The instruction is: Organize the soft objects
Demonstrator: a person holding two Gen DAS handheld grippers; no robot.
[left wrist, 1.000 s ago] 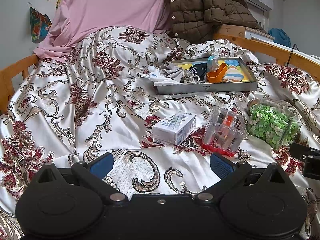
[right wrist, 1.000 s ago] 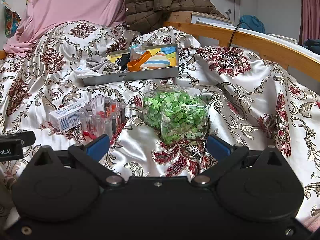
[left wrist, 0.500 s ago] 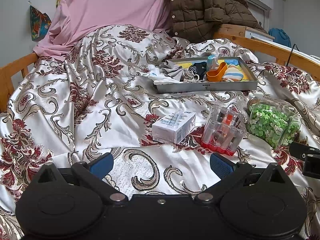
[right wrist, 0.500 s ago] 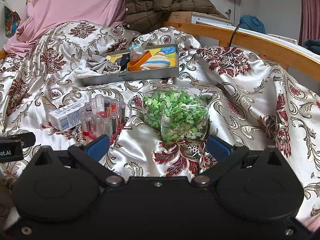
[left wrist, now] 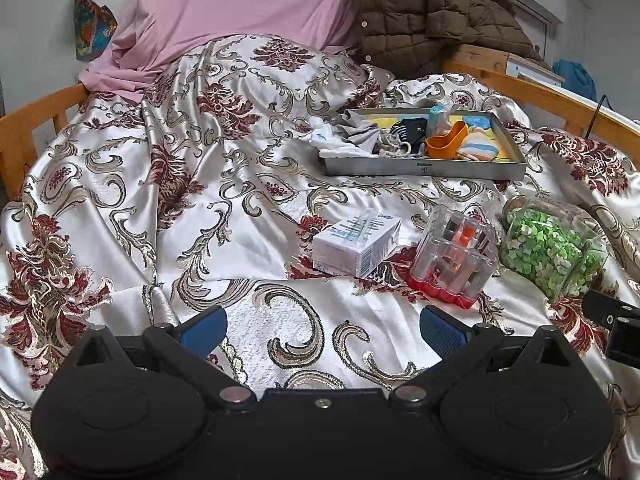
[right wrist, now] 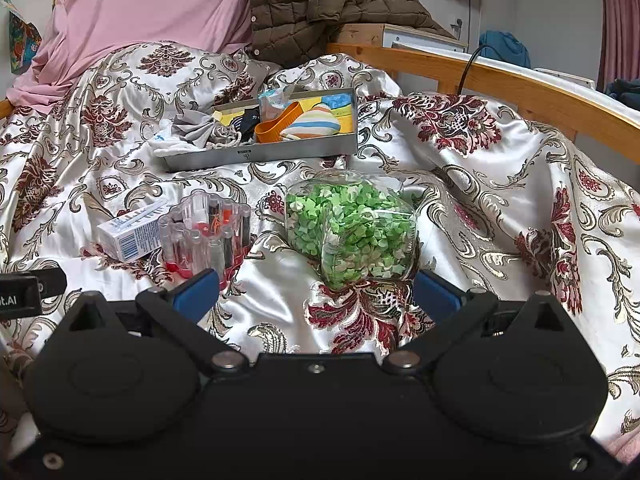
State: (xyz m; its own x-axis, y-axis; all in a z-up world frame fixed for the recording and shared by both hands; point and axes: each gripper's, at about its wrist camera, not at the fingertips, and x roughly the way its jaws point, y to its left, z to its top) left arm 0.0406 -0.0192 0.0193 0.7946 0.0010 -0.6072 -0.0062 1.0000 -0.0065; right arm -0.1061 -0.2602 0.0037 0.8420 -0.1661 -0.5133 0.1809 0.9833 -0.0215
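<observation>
A grey metal tray (left wrist: 424, 169) (right wrist: 264, 155) lies far back on the bed and holds soft things: a grey cloth (left wrist: 356, 133) (right wrist: 196, 130), white socks (left wrist: 326, 140), a dark sock (left wrist: 410, 128), a striped cloth (left wrist: 478, 150) (right wrist: 314, 122) and an orange holder (left wrist: 446, 142) (right wrist: 276, 126). My left gripper (left wrist: 322, 326) is open and empty, low over the bedspread, well short of the tray. My right gripper (right wrist: 316, 286) is also open and empty, just in front of a clear jar of green bits (right wrist: 352, 226) (left wrist: 550, 250).
A white box (left wrist: 356, 242) (right wrist: 134, 232) and a clear organiser with a red base (left wrist: 454, 258) (right wrist: 206, 232) lie mid-bed. A pink pillow (left wrist: 232, 12) and a brown jacket (left wrist: 432, 8) lean at the head. Wooden rails (right wrist: 520, 90) border the bed.
The left wrist view has dipped slightly, so the objects sit a little higher in it. The right gripper has hardly moved. Both grippers stay open.
</observation>
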